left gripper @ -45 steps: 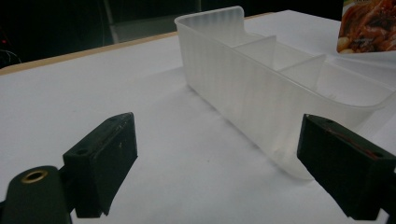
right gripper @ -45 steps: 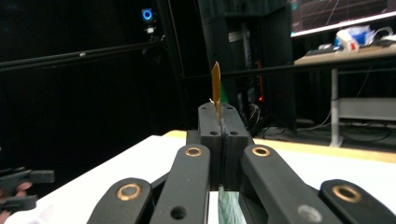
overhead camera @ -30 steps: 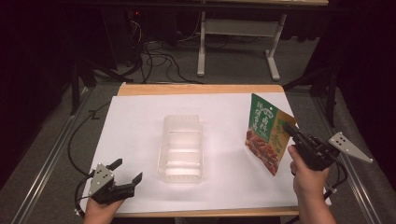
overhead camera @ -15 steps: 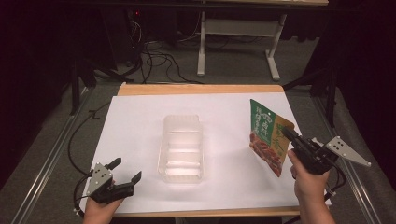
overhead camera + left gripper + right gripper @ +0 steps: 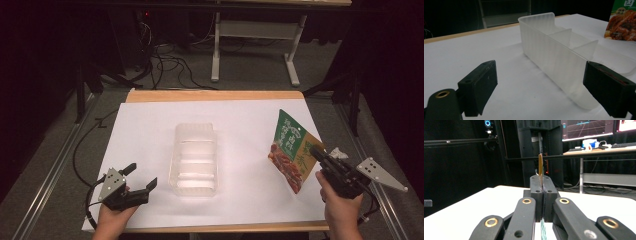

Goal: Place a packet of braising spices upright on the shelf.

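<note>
Holding the green food pouch (image 5: pixel 292 152) clamped upright in my right claw (image 5: pixel 320 155) at the table's right, my wide left claw (image 5: pixel 137 176) waiting near-left, I judge the clear divided tray (image 5: pixel 195 157) at centre unfilled, placing remains.

Green-and-brown printed pouch (image 5: pixel 292 150), translucent white tray (image 5: pixel 194 159), black tongs (image 5: pixel 141 177).

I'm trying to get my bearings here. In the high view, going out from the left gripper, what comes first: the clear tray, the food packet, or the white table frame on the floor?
1. Clear divided tray, mid-table, just right of the left gripper.
2. Food packet, at the table's right side, pinched in the right gripper.
3. White table frame, on the floor beyond the table's far edge.
</note>
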